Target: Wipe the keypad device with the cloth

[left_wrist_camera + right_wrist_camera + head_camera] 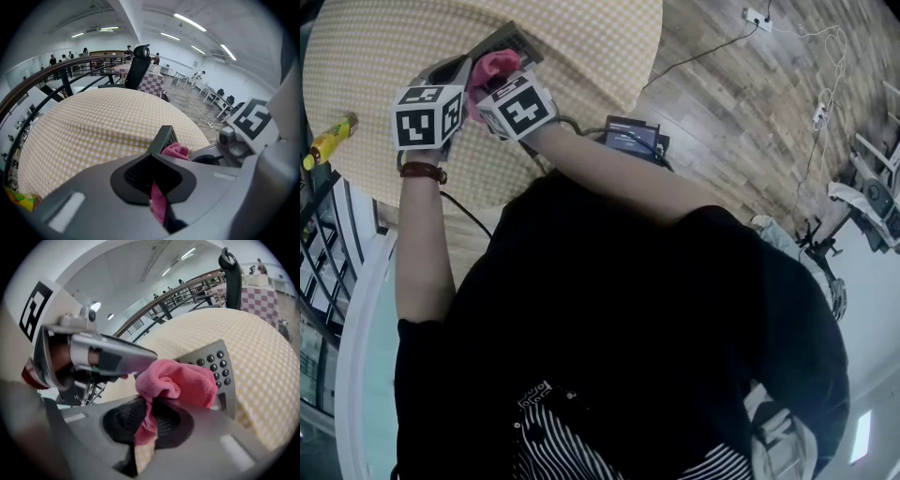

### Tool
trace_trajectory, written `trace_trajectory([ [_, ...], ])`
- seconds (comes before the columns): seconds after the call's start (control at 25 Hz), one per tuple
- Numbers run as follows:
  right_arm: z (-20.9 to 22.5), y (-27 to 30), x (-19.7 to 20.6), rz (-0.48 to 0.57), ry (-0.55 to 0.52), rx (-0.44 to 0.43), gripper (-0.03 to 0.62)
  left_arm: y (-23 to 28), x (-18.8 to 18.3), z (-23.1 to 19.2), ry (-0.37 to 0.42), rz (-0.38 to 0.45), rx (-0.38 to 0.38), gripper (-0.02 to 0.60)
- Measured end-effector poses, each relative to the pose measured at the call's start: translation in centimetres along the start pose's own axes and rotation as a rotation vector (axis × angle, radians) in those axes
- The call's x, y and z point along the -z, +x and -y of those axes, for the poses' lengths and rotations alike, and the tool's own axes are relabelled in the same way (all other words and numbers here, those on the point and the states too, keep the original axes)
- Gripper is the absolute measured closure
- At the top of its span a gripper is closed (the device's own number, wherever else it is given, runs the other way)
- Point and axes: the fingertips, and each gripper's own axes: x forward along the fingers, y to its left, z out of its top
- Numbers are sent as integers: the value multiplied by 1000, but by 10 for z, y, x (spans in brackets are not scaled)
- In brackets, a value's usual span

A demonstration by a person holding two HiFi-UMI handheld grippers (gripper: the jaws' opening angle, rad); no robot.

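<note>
Head view – left claw (pixel 461 73): raised above the tabletop (pixel 384 56), tip to tip with the right claw (pixel 494 84).
Head view – keypad device (pixel 517 39): just beyond both claws, held clear of the checked surface.
Head view – cloth (pixel 493 66): pink, bunched between the two claws and touching the device.
Head view – bottle (pixel 328 139): well off to the left claw's outer side, not involved.
Left gripper view – claw state: narrow, clamped on the lower edge of the keypad device (pixel 165 137), which stands up edge-on from the jaws.
Left gripper view – cloth (pixel 176 151): just past the device, on the claw's right; a pink strip also shows down in the jaw slot.
Right gripper view – claw state: closed on the cloth (pixel 180 378), a tail of it hanging through the jaws.
Right gripper view – keypad device (pixel 218 363): directly ahead of the claw, tilted, buttons facing it, the wad pressed on its lower left.
Risk – slip: my judgement – the left grip is only on an edge, so a hard wipe could lever the device out and drop it.
Risk – cloth: the loose tail may snag between the claws, or the wad may miss the buttons.
</note>
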Motion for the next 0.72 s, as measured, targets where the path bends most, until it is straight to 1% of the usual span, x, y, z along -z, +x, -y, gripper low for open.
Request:
trace_trajectory([
  [0.08,-9,-1,-18,41,29,-14,551,-1,-1,-1,-17,7,-3,577],
  [0.2,-12,0,-20,44,58,-26,551,-2,1,0,-34,10,6,577],
  [0.32,-1,1,-7,23,81,-40,551,-1,2,5,-7,-4,11,577],
  [0.4,4,2,4,-1,96,-39,551,-2,3,5,-1,-3,7,577],
  [0.48,10,6,21,-31,86,-24,551,-2,6,5,0,-2,5,577],
  [0.6,25,11,49,-87,113,2,551,0,8,3,3,-3,6,577],
  [0.72,33,13,62,-131,107,25,551,1,6,3,20,-10,-2,577],
])
